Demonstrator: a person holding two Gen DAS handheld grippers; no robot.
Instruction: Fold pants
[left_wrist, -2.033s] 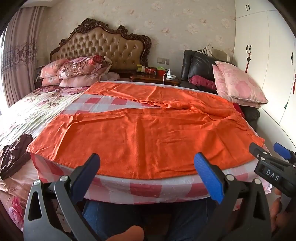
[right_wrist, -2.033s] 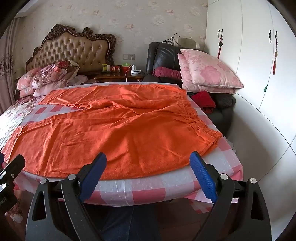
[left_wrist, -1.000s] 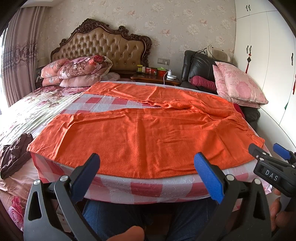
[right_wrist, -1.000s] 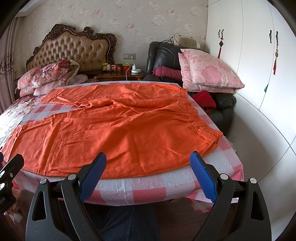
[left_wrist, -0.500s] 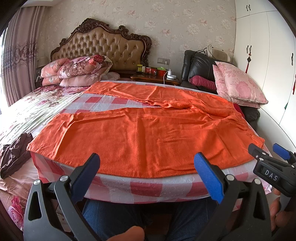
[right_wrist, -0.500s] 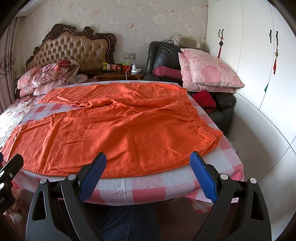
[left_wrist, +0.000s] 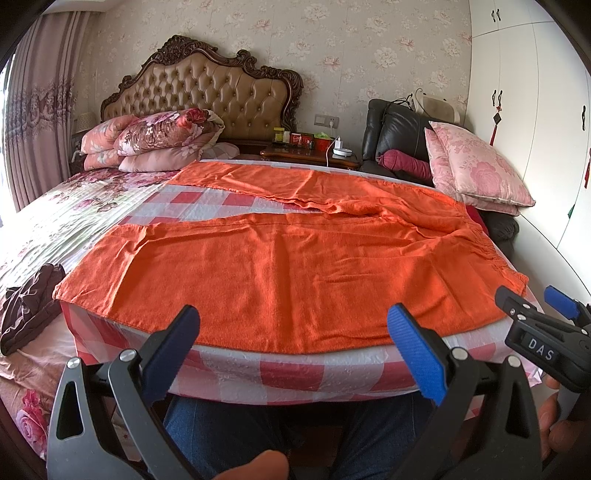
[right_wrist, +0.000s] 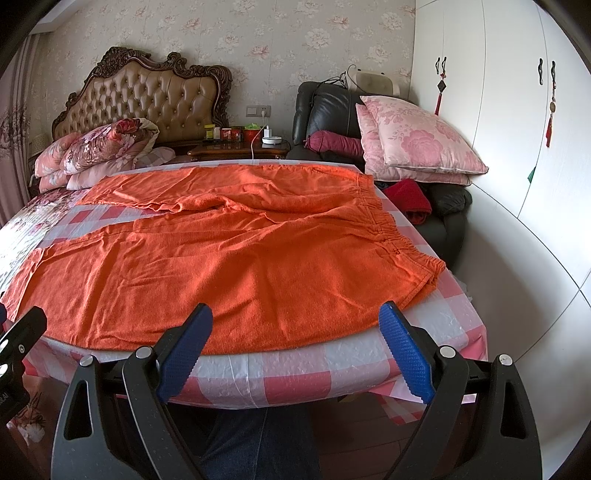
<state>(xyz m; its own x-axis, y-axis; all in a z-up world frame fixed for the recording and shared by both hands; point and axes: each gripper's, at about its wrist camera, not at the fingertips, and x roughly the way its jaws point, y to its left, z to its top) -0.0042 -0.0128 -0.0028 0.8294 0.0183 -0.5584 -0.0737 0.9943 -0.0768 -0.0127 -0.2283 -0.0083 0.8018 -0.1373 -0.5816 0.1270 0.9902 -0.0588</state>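
Observation:
Orange pants lie spread flat on a red-and-white checked cloth over a table. Their elastic waistband is at the right, and both legs run out to the left with a gap of cloth between them. My left gripper hangs open just short of the near hem, holding nothing. My right gripper is open too, in front of the near edge toward the waist end. The right gripper's side shows at the right of the left wrist view.
A bed with a tufted headboard and floral pillows lies behind and left. A nightstand, a black chair with pink cushions and white wardrobes stand behind and right. A person's jeans-clad legs are below the table edge.

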